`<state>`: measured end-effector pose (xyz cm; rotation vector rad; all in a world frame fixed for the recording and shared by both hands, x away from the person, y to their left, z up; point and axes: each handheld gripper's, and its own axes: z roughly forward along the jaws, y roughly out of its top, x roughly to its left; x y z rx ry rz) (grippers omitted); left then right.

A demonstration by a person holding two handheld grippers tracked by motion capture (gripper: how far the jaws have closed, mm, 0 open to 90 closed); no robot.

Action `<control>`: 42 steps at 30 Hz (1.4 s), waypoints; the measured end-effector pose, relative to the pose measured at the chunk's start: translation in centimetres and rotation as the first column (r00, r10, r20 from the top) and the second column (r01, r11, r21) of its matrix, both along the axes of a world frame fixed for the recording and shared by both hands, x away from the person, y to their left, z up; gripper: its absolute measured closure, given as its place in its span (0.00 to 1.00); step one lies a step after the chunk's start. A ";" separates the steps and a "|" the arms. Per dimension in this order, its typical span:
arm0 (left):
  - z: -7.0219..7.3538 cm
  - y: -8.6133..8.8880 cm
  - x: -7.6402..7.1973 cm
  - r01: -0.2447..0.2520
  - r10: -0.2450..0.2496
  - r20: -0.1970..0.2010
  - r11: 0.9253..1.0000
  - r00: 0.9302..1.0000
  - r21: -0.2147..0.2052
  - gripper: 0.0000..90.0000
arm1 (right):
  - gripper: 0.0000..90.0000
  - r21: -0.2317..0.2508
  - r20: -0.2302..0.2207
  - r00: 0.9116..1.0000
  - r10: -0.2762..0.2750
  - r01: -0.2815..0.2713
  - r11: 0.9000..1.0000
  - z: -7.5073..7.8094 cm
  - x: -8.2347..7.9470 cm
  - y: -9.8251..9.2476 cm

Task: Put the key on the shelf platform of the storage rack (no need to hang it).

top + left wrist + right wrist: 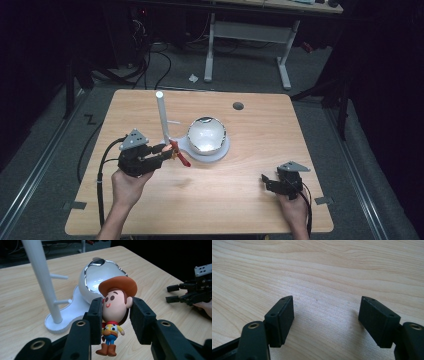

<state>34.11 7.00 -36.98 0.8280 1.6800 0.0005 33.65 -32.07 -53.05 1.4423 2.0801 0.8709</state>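
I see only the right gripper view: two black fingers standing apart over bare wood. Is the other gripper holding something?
Observer: Yes. The left gripper is shut on a cowboy figurine; its pads press the two sides of the head.
Operator: Is the figurine standing on the table?
Observer: In the left gripper view its boots seem to hang clear of the wood, but I cannot be sure.
Operator: What stands near it?
Observer: A white stand with an upright post and small pegs, and on its base a white cracked-egg shell, open at the top.
Operator: Where is my gripper compared to that?
Observer: The right gripper is near the table's front right corner, well apart from the stand.
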 end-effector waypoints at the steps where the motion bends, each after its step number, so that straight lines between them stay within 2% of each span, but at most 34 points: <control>1: 0.2 -0.2 0.1 0.004 -0.004 0.003 1.000 1.000 -0.003 0.71 | 0.32 0.000 0.000 1.000 0.000 0.000 1.000 0.0 0.0 0.0; 5: 0.8 -0.6 0.5 0.034 -0.034 0.016 0.999 0.999 -0.010 0.71 | 0.32 0.000 0.000 1.000 0.000 0.000 1.000 0.0 0.0 0.0; 7: 1.4 -0.9 1.0 0.033 -0.033 0.005 0.999 0.999 -0.030 0.71 | 0.32 0.000 0.000 1.000 0.000 0.000 1.000 0.0 0.0 0.0; 12: 2.2 -1.5 1.6 0.050 -0.050 0.016 0.998 0.999 -0.036 0.72 | 0.32 -0.001 0.001 1.000 0.001 -0.001 1.000 0.0 0.0 0.0; 13: 2.7 -1.9 2.0 0.060 -0.059 0.023 0.997 0.998 -0.049 0.72 | 0.32 -0.001 0.001 1.000 0.001 -0.001 1.000 0.0 0.0 0.0; 16: 3.2 -2.2 2.5 0.062 -0.060 0.023 0.996 0.998 -0.070 0.72 | 0.32 0.000 0.000 1.000 0.000 0.000 1.000 0.0 0.0 0.0; 20: 3.4 -2.7 3.1 0.069 -0.067 0.031 0.996 0.997 -0.062 0.73 | 0.32 0.000 0.000 1.000 0.000 0.000 1.000 0.0 0.0 0.0; 22: 3.6 -3.2 3.6 0.062 -0.060 0.023 0.995 0.998 -0.078 0.73 | 0.32 0.000 0.000 1.000 0.000 0.000 1.000 0.0 0.0 0.0; 25: 3.4 -3.5 4.0 0.072 -0.070 0.031 0.995 0.997 -0.068 0.73 | 0.32 0.000 0.001 1.000 0.000 0.000 1.000 0.0 0.0 0.0; 28: 3.1 -4.4 4.8 0.065 -0.064 0.020 0.996 0.998 -0.053 0.73 | 0.32 0.000 0.001 1.000 0.000 0.000 1.000 0.0 0.0 0.0; 33: 2.7 -5.1 5.7 0.053 -0.053 0.007 0.997 0.999 -0.053 0.73 | 0.32 0.000 0.001 1.000 0.000 0.000 1.000 0.0 0.0 0.0; 34: 2.3 -5.3 6.2 0.056 -0.055 0.010 0.998 0.998 -0.043 0.73 | 0.32 0.000 0.000 1.000 0.000 0.000 1.000 0.0 0.0 0.0; 38: 1.9 -5.7 7.1 0.052 -0.053 -0.011 0.997 0.999 -0.057 0.73 | 0.32 0.000 0.000 1.000 0.000 0.000 1.000 0.0 0.0 0.0; 42: 1.6 -6.0 7.6 0.052 -0.053 -0.013 0.997 0.999 -0.057 0.73 | 0.32 0.000 0.000 1.000 0.001 -0.001 1.000 0.0 0.0 0.0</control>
